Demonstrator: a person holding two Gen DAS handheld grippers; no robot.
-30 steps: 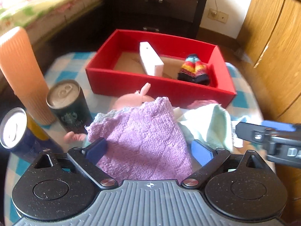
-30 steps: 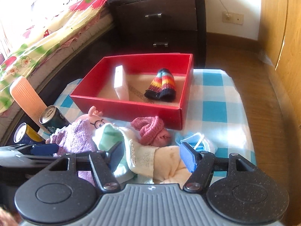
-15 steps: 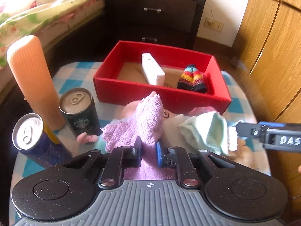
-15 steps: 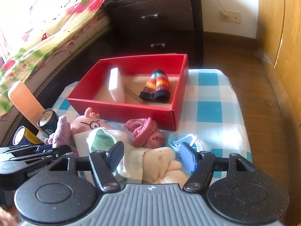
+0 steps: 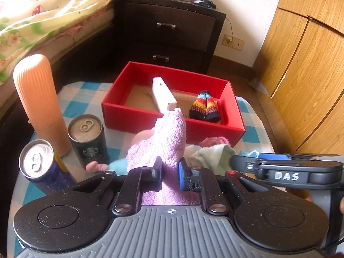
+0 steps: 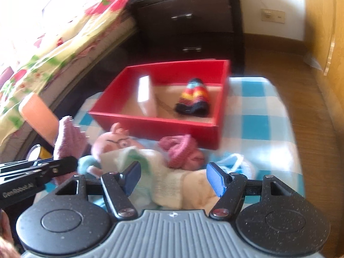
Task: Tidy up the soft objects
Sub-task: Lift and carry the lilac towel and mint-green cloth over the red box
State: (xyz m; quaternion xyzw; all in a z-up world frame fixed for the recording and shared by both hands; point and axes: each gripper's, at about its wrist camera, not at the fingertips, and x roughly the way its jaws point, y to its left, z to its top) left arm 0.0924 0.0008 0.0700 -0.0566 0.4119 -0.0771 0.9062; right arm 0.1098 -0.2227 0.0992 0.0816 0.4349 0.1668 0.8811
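Note:
My left gripper [image 5: 169,172] is shut on a purple knitted cloth [image 5: 165,137] and holds it up above the table; it also shows in the right wrist view [image 6: 68,137]. My right gripper [image 6: 174,177] is open over a heap of soft things: a pale green cloth [image 6: 131,157], a cream cloth [image 6: 182,185], a pink knitted hat [image 6: 182,150] and a pink pig plush [image 6: 116,144]. A red box [image 5: 236,116] behind holds a striped knitted hat [image 5: 205,106] and a white block [image 5: 163,95].
An orange ribbed cylinder [image 5: 40,101], a dark can [image 5: 88,139] and a blue can [image 5: 40,165] stand at the left on the blue-checked table [image 6: 258,116]. A bed, a dark drawer cabinet [image 5: 169,36] and wooden wardrobe doors surround the table.
My left gripper closed on the purple cloth and lifted it off the pile, uncovering the pig plush. My right gripper stayed open and shifted slightly over the heap.

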